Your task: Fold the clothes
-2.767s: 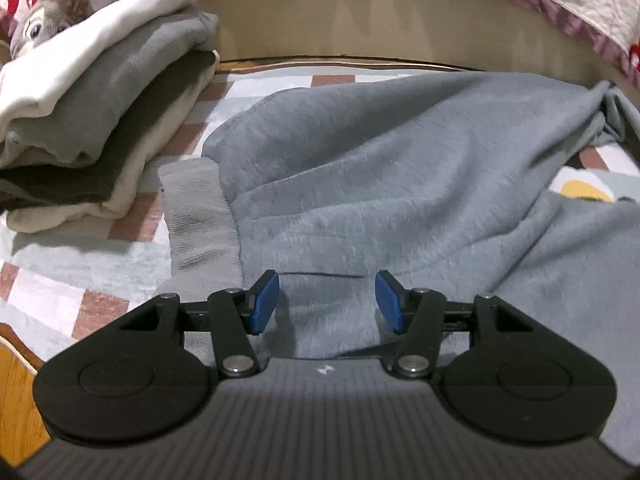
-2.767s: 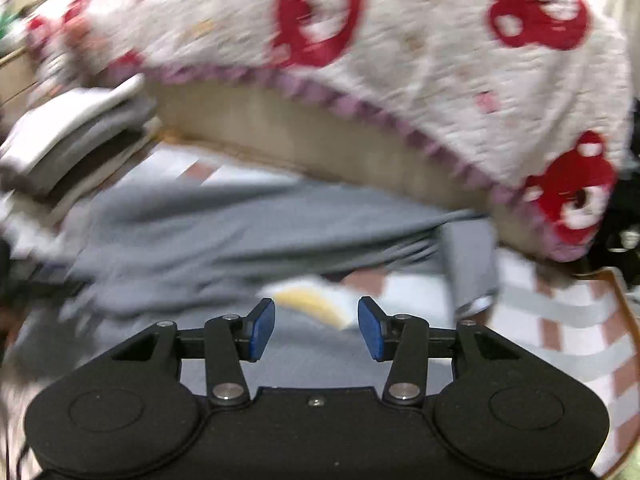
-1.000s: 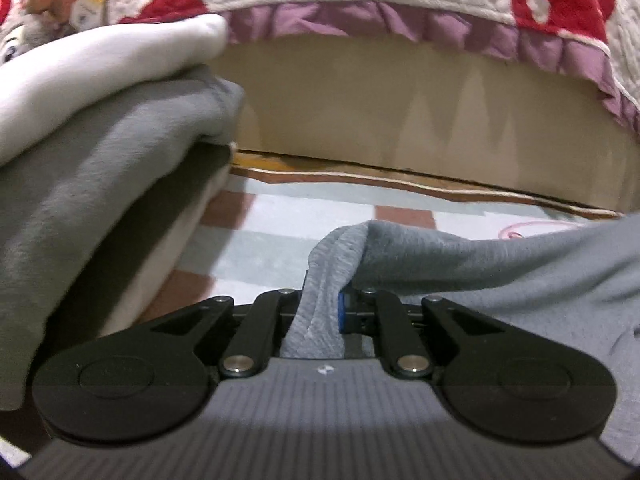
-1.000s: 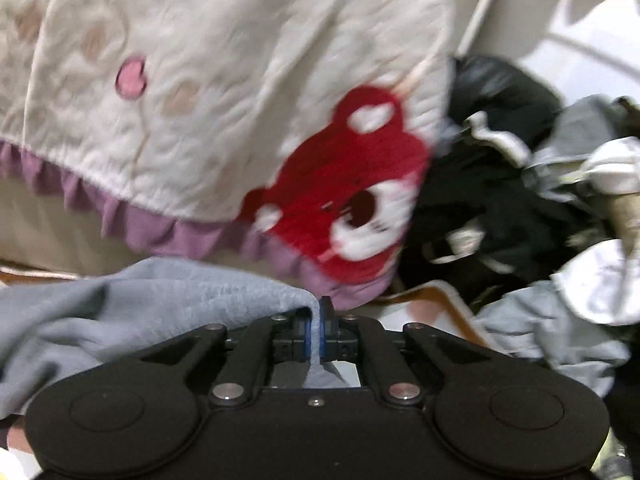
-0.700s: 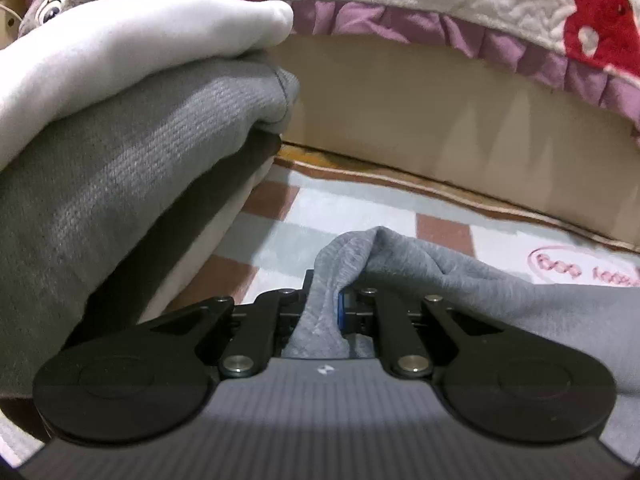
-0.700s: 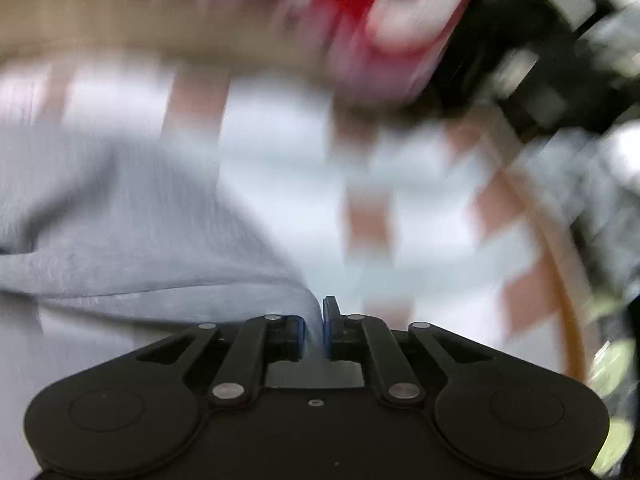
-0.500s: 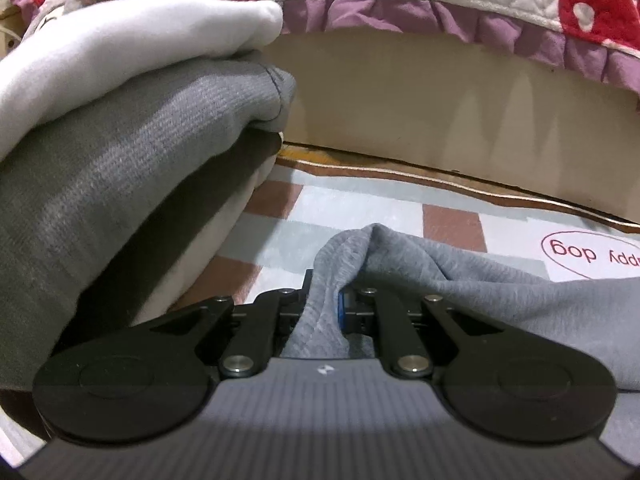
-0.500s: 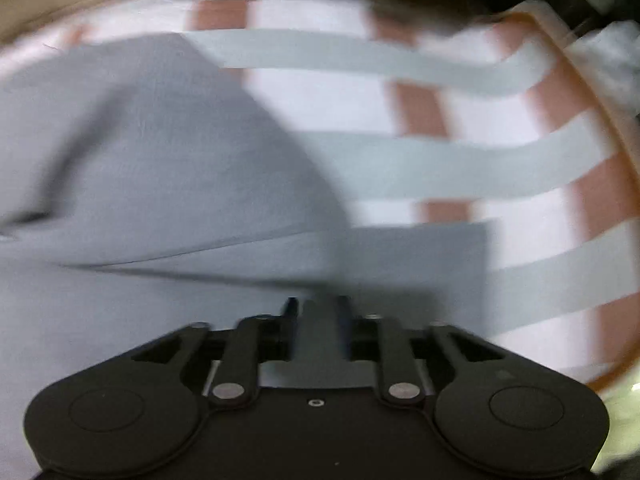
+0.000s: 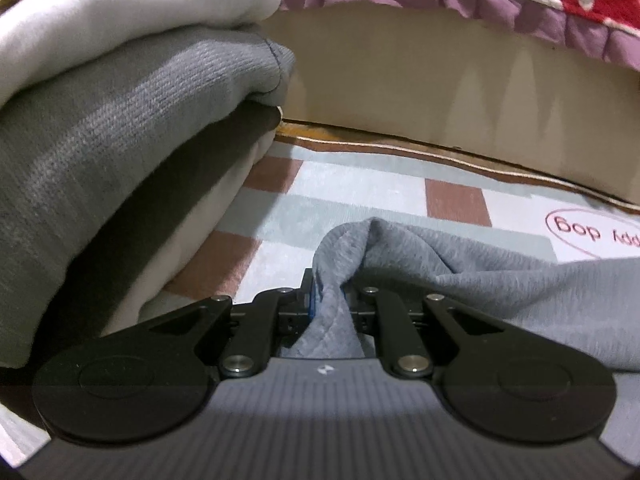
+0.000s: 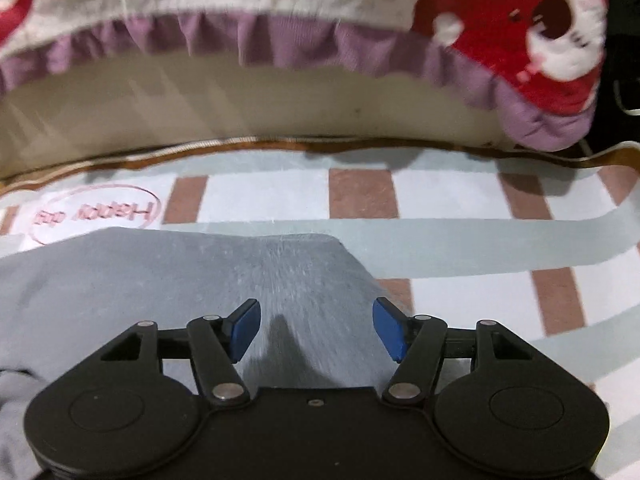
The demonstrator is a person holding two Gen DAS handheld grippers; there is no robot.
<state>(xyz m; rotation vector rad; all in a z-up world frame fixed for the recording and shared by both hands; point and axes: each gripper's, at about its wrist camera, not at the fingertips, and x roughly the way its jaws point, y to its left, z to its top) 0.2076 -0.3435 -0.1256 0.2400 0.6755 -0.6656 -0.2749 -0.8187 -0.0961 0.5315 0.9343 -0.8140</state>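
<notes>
A grey sweatshirt lies on a checked mat. My left gripper is shut on a pinched fold of the sweatshirt, low over the mat beside a stack of folded clothes. In the right wrist view the same sweatshirt lies flat on the mat, its folded corner pointing away from me. My right gripper is open and empty just above that corner, with its blue pads spread on either side of the cloth.
A stack of folded clothes, white on grey on dark, stands close at the left. A beige bed base with a white, red and purple quilt hanging over it runs along the far edge of the mat.
My right gripper has opened and let go of the sweatshirt corner, which now lies flat on the mat. My left gripper stays shut on its fold and has barely moved.
</notes>
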